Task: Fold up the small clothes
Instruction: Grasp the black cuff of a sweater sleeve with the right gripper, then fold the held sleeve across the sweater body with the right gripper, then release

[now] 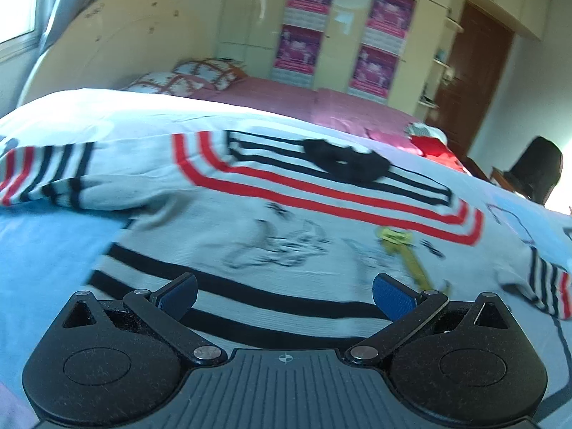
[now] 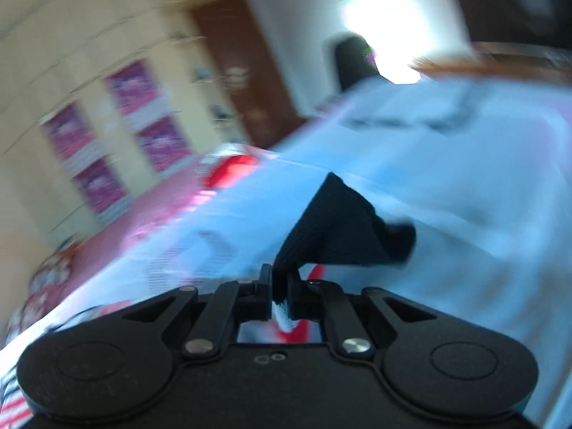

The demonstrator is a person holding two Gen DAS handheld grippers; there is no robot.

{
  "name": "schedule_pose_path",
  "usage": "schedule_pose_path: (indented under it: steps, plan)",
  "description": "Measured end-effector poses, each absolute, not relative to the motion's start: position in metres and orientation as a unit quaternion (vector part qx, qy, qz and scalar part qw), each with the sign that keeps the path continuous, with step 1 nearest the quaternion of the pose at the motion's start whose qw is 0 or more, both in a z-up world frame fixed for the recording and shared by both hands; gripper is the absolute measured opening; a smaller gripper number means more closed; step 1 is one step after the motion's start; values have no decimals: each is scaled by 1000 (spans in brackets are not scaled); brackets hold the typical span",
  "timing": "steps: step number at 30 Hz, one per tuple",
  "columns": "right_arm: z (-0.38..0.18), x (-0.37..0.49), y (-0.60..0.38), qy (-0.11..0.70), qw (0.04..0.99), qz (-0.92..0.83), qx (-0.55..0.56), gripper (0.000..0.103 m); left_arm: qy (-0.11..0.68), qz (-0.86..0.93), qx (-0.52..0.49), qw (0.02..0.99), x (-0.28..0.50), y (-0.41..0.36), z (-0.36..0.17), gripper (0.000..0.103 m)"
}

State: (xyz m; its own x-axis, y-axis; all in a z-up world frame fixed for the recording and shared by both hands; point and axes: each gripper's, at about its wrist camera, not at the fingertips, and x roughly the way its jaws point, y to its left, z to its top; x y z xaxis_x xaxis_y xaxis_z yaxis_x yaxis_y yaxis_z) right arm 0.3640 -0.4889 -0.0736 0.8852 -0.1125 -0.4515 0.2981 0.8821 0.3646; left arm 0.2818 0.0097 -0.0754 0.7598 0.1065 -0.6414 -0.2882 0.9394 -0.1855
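Note:
A white sweater (image 1: 250,221) with red and black stripes and a black collar (image 1: 346,162) lies spread on the light blue bedcover (image 1: 43,246). My left gripper (image 1: 284,295) is open and empty, its blue pads (image 1: 391,298) low over the sweater's striped hem. My right gripper (image 2: 280,286) is shut on a black part of the sweater (image 2: 339,225), lifted off the bedcover (image 2: 447,186); a bit of white and red cloth shows below the jaws. The right wrist view is blurred.
A yellow tag (image 1: 404,246) lies on the sweater. Pink bedding (image 1: 293,100), patterned pillows (image 1: 200,75) and a red garment (image 1: 429,143) lie beyond. A wardrobe with posters (image 1: 307,21), a brown door (image 1: 475,78) and a dark chair (image 1: 536,171) stand behind.

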Motion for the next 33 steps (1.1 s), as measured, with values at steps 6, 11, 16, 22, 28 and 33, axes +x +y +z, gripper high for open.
schedule_pose_path:
  steps: [6, 11, 16, 22, 28, 33]
  plan:
    - [-27, 377, -338, 201, 971, 50, 116, 8, 322, 119, -158, 926, 277, 70, -80, 103]
    - [-54, 386, -210, 248, 953, 164, 58, 8, 322, 132, -172, 922, 265, 124, -82, 103]
    - [-110, 401, -128, 343, 916, 209, 3, 27, 333, 128, -188, 915, 265, 161, -90, 103]
    - [-81, 355, -152, 283, 942, 180, 18, 30, 325, 49, -225, 917, 296, 154, -95, 101]
    - [-60, 339, -227, 280, 951, 107, 82, 33, 348, -81, -291, 887, 378, 97, -118, 64]
    - [-74, 333, -275, 291, 940, 75, 160, 35, 389, -84, -310, 863, 437, 65, -148, 65]
